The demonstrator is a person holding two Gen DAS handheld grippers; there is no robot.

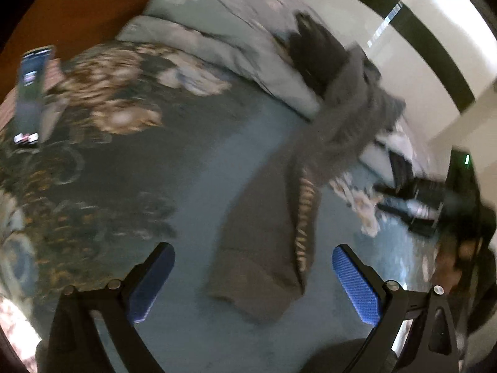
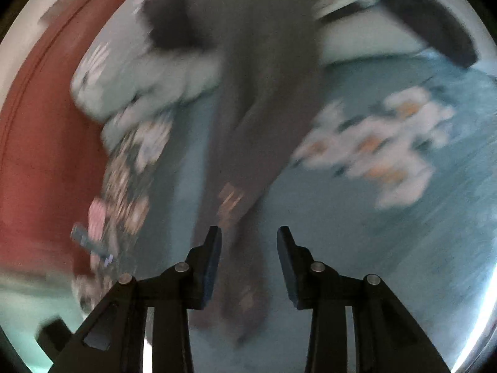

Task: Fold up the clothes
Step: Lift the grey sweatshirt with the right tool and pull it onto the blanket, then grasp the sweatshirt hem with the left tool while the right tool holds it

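Observation:
A grey garment [image 1: 264,242] with a pale printed stripe lies stretched out on the floral blue bedspread [image 1: 192,171], its far end bunched against a folded quilt. My left gripper [image 1: 253,258] is open and empty, its blue pads [image 1: 357,286] either side of the garment's near end, above it. In the blurred right wrist view the same grey garment [image 2: 248,124] runs from the top down between the fingers. My right gripper [image 2: 249,242] is open and empty just above it.
A phone [image 1: 31,93] lies at the bed's left edge. A folded pale quilt [image 1: 217,37] and a dark garment [image 1: 316,52] sit at the far side. The other gripper's black body [image 1: 435,199] is at the right. Red-brown floor [image 2: 46,140] lies beyond the bed.

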